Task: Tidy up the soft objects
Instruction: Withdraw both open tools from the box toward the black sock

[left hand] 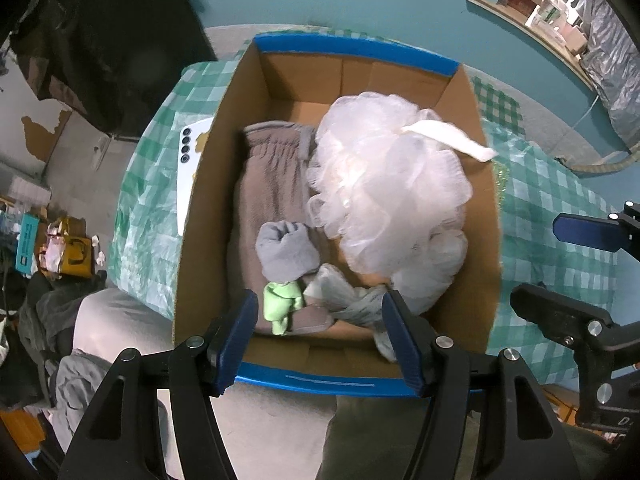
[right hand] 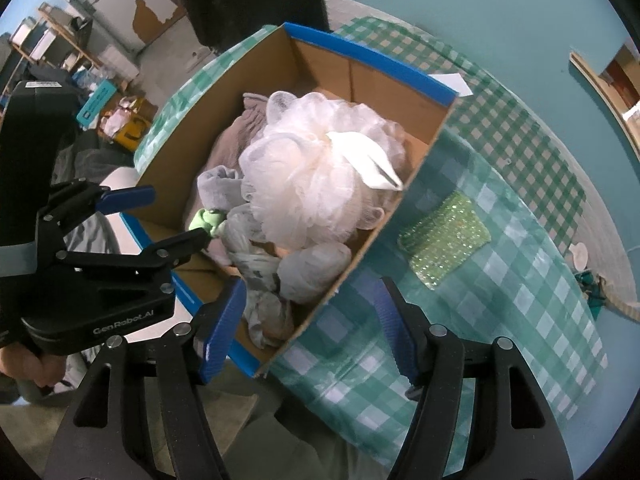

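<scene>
Green checked cloth on the desk [right hand: 500, 248], cardboard box [left hand: 208, 184] holding white mesh loofah [left hand: 384, 184], brown towel [left hand: 272, 184], grey socks [left hand: 286, 252], left gripper [left hand: 320, 312] open and empty over box's near edge, right gripper [right hand: 312, 308] open, empty, green sparkly sponge [right hand: 444, 236] beside box.

Matt cardboard box [left hand: 208, 184] holds a frothy mesh loofah [left hand: 384, 184]; glossy tablecloth [right hand: 500, 280].

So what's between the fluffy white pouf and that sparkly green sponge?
The cardboard box wall. In the right wrist view, the white pouf sits inside it, while the sparkly green sponge lies outside on the checkered tablecloth.
</scene>
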